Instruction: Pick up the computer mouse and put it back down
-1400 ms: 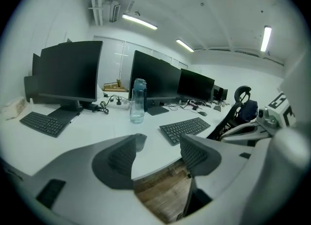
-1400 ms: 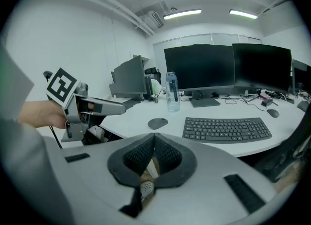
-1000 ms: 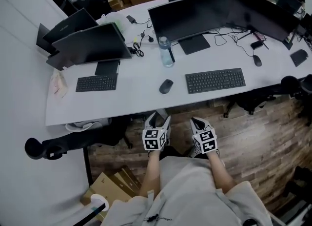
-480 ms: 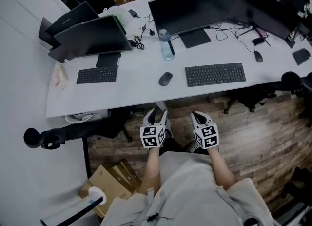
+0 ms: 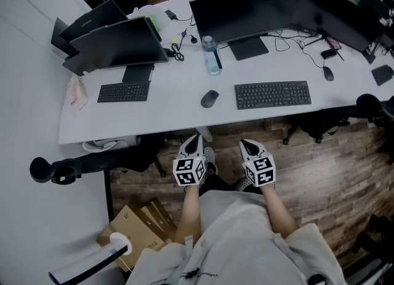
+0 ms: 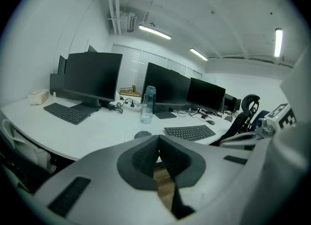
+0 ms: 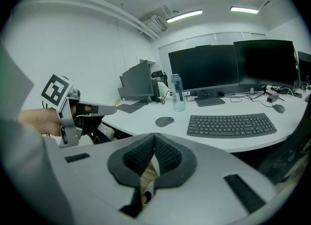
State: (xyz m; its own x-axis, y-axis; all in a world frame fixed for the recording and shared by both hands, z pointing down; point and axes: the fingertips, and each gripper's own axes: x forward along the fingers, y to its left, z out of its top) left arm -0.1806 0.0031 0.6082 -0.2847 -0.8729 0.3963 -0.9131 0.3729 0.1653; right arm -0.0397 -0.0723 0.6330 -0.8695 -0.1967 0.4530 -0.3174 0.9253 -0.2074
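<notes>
- Both grippers hang side by side off the table (image 5: pixel 123 124), before its front edge.
- My left gripper (image 5: pixel 194 143) has just been closing; its jaws now meet with nothing between them.
- My right gripper (image 5: pixel 248 148) is closed too, and empty.
- Mouse (image 5: pixel 209 98) lies near the table's front edge, just left of the keyboard (image 5: pixel 272 95), well apart from both grippers.
</notes>
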